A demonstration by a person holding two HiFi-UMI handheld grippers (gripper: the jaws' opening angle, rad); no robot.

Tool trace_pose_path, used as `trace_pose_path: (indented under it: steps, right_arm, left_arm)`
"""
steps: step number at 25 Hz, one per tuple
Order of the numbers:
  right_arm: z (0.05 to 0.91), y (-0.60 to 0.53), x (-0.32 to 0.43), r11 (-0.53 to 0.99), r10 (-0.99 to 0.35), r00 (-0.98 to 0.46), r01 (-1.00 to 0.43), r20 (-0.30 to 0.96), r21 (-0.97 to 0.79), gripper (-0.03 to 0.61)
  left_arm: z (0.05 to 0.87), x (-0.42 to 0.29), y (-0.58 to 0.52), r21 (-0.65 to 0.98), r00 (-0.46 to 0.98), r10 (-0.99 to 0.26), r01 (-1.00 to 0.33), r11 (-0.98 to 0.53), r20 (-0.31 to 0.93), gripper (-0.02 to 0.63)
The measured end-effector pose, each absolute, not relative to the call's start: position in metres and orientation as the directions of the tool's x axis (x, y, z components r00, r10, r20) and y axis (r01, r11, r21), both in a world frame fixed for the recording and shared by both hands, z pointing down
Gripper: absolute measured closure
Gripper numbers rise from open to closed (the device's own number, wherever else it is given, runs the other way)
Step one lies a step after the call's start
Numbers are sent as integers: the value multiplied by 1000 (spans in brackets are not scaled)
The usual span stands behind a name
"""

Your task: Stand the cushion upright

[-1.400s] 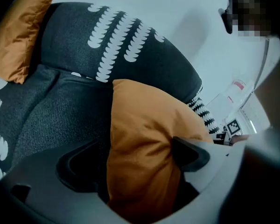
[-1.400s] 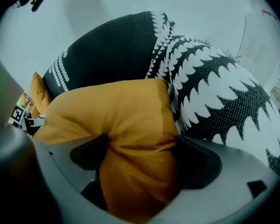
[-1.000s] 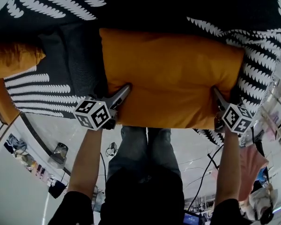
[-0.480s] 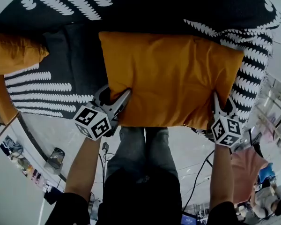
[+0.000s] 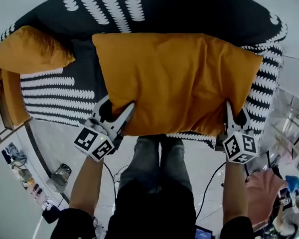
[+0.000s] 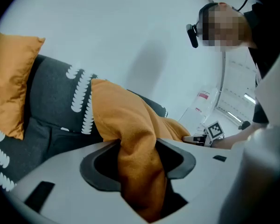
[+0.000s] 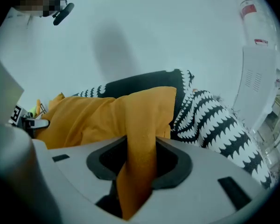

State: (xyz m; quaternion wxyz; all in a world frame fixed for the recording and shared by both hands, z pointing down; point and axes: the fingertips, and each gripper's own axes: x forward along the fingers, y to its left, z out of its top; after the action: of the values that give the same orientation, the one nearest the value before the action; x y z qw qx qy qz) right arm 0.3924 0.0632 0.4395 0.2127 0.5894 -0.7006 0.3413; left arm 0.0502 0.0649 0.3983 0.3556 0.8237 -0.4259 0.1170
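Head view: the large orange fabric cushion [image 5: 174, 78] is clamped at both near corners, the left gripper [image 5: 118, 108] and right gripper [image 5: 235, 111] having just been closing onto pinched cloth. It is held over the black sofa cover with white leaf print [image 5: 55, 91]; the grasp looks done, the standing-up not yet.

Left gripper view: fabric is bunched between narrowed jaws, and a second orange cushion [image 6: 11, 83] is propped far left.

Right gripper view: the same clamp is shown, with a white wall [image 7: 154, 27] behind.

A lab-like test room is suggested by a sofa [image 5: 60, 94] set on a glossy floor [image 5: 49, 146] strewn with cables [image 5: 210, 184].
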Motion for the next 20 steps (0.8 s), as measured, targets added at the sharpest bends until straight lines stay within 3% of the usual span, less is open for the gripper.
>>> trace_pose_path:
  steps: [10,20]
  right_arm:
    - [363,-13,363,120,-810,-236,-963,536,-243,394]
    - [357,-69,360,65,-880,-168,-969,445,-237,383]
  left_arm:
    - [325,19,4,398,594,-705,-798,-453,387,367]
    - [326,12,-62,332,582,-732,-810,-484,354,354]
